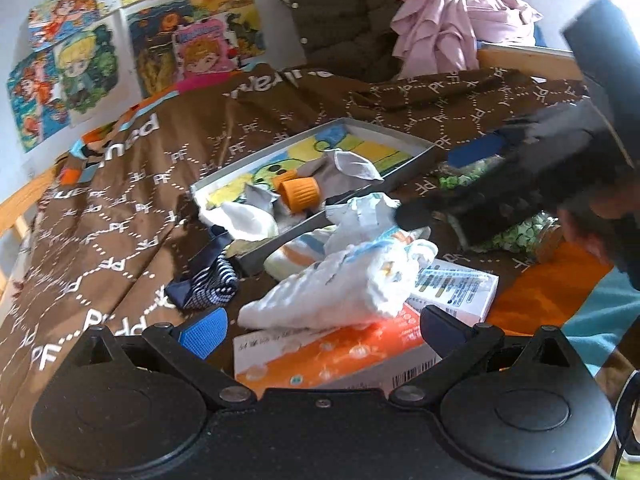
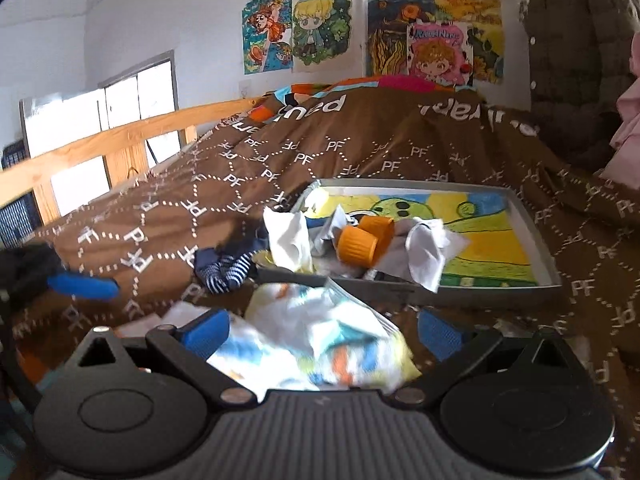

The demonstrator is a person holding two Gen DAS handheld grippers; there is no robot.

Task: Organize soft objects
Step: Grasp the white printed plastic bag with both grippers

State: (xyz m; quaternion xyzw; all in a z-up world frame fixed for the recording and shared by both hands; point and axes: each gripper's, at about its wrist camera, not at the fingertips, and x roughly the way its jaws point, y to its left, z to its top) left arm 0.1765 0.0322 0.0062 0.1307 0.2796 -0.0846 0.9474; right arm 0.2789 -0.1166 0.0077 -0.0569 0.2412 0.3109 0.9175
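left wrist view: the left gripper (image 1: 320, 322) hangs with its jaws wide apart and nothing between them, just above a white cloth (image 1: 340, 288) that lies on an orange box (image 1: 332, 356). the landmark is the gray tray (image 1: 424, 148) on the brown blanket (image 1: 132, 216). inside the tray sit orange caps (image 1: 300, 192) and a gray sock (image 1: 344, 164). a striped sock (image 1: 216, 280) lies just outside the tray's near left corner. right wrist view: the right gripper (image 2: 322, 334) has its jaws apart around a blurred, colourful cloth (image 2: 316, 344) just in front of the tray (image 2: 540, 232); whether the blue pads (image 2: 208, 334) touch the cloth i cannot tell.
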